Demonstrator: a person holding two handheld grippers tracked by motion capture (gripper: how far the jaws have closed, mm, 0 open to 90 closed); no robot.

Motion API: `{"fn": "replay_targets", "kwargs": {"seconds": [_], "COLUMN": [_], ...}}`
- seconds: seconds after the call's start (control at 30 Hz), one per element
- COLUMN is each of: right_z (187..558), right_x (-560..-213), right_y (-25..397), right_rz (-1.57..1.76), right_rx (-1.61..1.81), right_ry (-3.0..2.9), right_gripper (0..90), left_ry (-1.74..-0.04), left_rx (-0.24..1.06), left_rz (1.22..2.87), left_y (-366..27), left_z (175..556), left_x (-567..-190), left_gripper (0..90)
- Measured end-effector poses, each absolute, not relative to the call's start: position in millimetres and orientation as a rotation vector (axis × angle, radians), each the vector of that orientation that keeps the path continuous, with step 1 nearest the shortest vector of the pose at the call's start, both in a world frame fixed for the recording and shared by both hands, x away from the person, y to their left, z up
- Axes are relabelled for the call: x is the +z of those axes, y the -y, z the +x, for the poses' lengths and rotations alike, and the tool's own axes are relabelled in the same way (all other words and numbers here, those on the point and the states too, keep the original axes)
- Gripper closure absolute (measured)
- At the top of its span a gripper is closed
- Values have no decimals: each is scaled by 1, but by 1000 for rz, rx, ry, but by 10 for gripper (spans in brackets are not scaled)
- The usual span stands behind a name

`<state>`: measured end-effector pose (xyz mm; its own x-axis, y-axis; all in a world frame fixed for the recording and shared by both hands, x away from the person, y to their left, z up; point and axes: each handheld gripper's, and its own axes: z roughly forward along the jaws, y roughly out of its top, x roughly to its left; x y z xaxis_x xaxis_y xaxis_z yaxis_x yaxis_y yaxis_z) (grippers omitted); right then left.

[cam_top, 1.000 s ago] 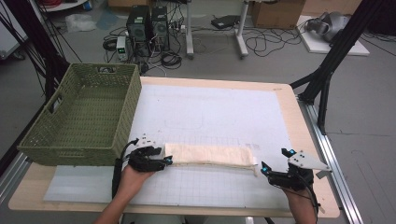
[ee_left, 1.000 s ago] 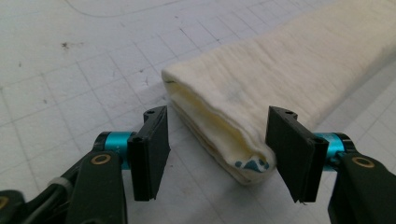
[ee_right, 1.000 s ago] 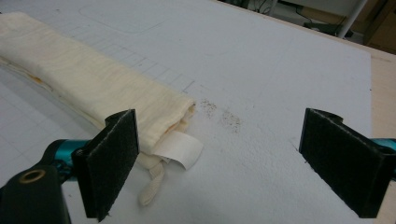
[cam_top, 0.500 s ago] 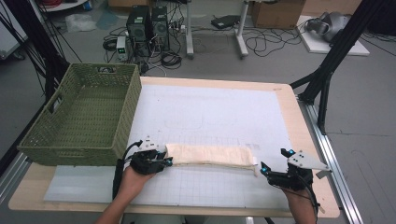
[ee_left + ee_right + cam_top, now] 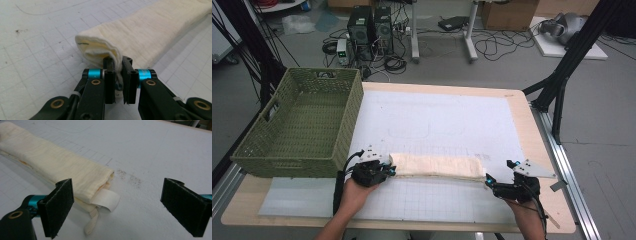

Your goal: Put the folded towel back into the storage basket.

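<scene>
No shift vs. earlier: left hand-held gripper [image 5: 118, 75] clamps folded cream cloth roll [image 5: 437, 165] end, anchoring it; right hand-held gripper [image 5: 125, 207] jaws apart, ready to grip.

A lab or workshop. A wooden table [image 5: 532, 125] covered by a white gridded mat [image 5: 437, 125] stands on a grey floor among black frame struts [image 5: 572, 60], two computer towers [image 5: 371, 22], tangled cables [image 5: 497, 47] and cardboard boxes [image 5: 507, 12].

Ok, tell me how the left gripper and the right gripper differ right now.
The left gripper is shut on the end of the folded cloth; the right gripper is open, its jaws wide apart, touching nothing. Both sit at opposite ends of the cloth, low over the table.
</scene>
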<state>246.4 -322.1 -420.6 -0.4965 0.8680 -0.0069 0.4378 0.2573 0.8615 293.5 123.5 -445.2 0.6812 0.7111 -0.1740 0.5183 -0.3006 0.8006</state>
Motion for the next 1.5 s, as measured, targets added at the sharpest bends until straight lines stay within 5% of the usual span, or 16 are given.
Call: {"fn": "replay_targets", "kwargs": {"seconds": [0.2,0.53,1.0,1.23,1.5], "right_z": [258,272,273,271,270], "right_x": [-426,-440,-450,-449,-446], "right_y": [310,293,288,287,282], "right_rz": [1222,1234,1259,1333,1268], "right_rx": [1159,1105,1072,1140,1092], "right_ry": [-2073,-2153,-2233,-2263,-2265], "right_gripper": [112,408,525,764,810], "left_ry": [-949,-946,-937,-939,-916], "left_rx": [261,269,269,268,302], "left_rz": [1959,1950,1958,1966,1949], "left_y": [-125,-126,-127,-126,-126], "left_z": [293,292,291,291,289], "left_x": [-444,-443,-443,-445,-441], "left_gripper": [822,824,826,828,839]}}
